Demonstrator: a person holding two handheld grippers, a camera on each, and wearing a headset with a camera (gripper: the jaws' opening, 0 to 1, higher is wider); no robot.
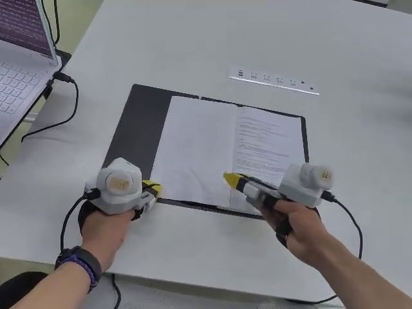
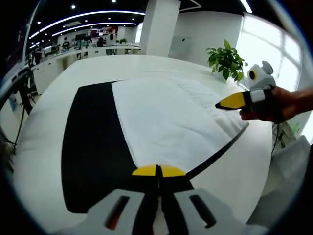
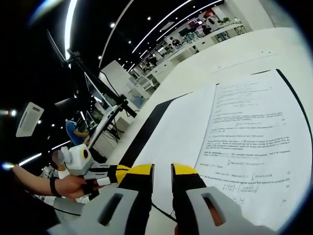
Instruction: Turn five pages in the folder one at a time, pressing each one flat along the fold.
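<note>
The folder (image 1: 138, 129) lies open on the white table, its black inside cover on the left. A blank white page (image 1: 193, 148) lies over its middle and a printed page (image 1: 267, 145) on the right. My left gripper (image 1: 152, 188) is shut and empty, its yellow tips at the folder's near edge, at the blank page's corner (image 2: 146, 156). My right gripper (image 1: 230, 179) hovers over the bottom of the fold, jaws a narrow gap apart with nothing between them (image 3: 162, 169). The right gripper (image 2: 230, 101) also enters the left gripper view, above the printed page (image 2: 205, 93).
An open laptop (image 1: 19, 64) sits at the far left, with a black cable (image 1: 67, 109) curling toward the folder. A socket strip (image 1: 273, 80) is set into the table behind the folder. A potted plant (image 2: 226, 58) stands beyond the table's far end.
</note>
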